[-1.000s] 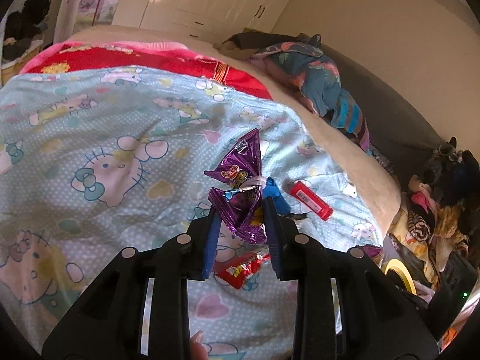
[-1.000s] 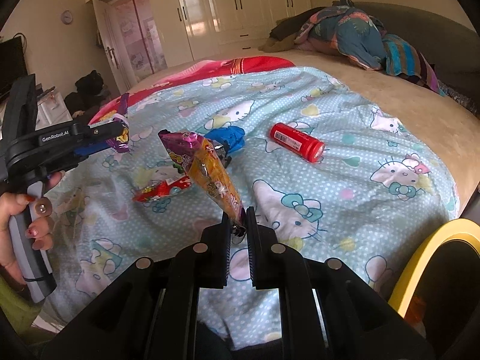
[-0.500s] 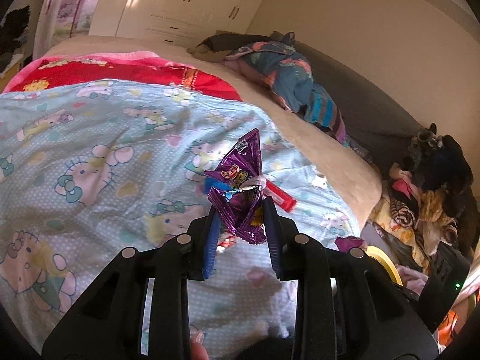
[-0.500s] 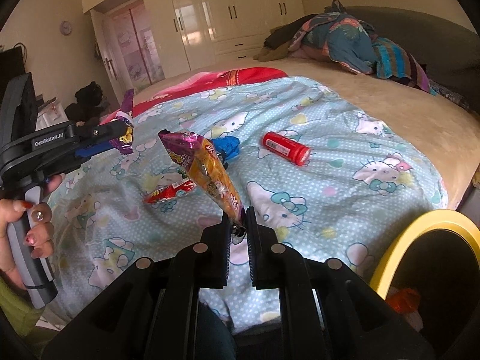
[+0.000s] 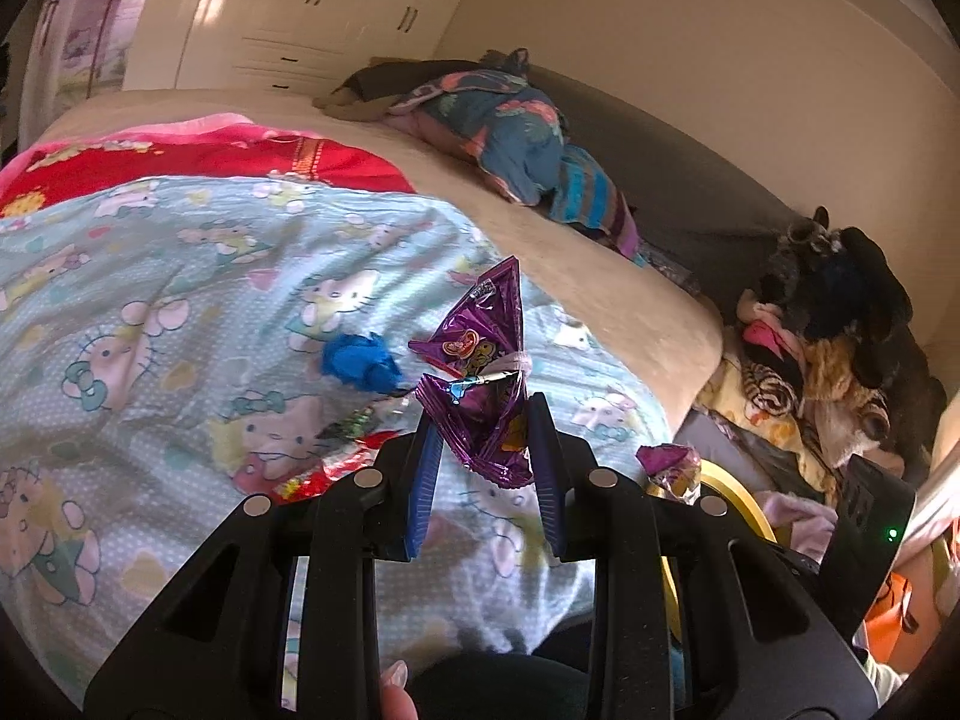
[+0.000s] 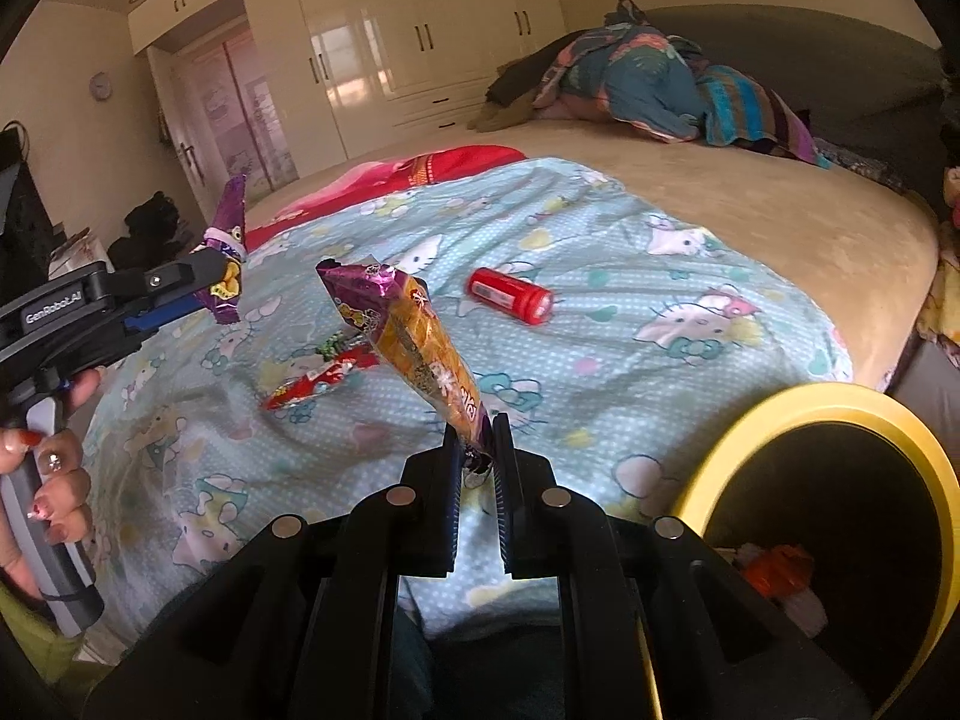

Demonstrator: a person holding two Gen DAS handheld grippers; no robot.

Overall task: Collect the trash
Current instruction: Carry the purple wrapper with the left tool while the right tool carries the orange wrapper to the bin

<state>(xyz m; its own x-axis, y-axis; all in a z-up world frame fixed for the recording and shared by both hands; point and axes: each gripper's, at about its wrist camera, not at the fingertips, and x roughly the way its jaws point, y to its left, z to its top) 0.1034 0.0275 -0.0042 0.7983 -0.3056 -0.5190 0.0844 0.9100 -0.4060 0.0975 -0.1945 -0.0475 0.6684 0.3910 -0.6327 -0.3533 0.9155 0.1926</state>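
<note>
The right gripper (image 6: pixel 478 450) has its fingers pressed together on the bottom tip of an orange-and-purple snack wrapper (image 6: pixel 408 339), which stands up tilted to the left above the bed. Low at the right, just beside that gripper, is the yellow-rimmed trash bin (image 6: pixel 774 405), its dark inside holding some orange and white scraps. The left gripper (image 5: pixel 483 438), gripped by a hand (image 6: pixel 45 462) with painted nails, has its blue-padded fingers (image 5: pixel 423 480) clamped on a crumpled purple wrapper (image 5: pixel 486 384) that rises to a point between them. Farther out, on the light blue cartoon-cat blanket (image 6: pixel 630 276), a red candy wrapper (image 6: pixel 318 381) lies flat. A blue crumpled piece (image 5: pixel 359 361) sits near it, and a red cylindrical container (image 6: pixel 510 294) lies on its side well apart to the right. Beyond them are the red blanket (image 5: pixel 210 159), a heap of patterned clothes (image 6: pixel 654 84) at the far edge of the bed, and the white wardrobe (image 6: pixel 408 24).
</note>
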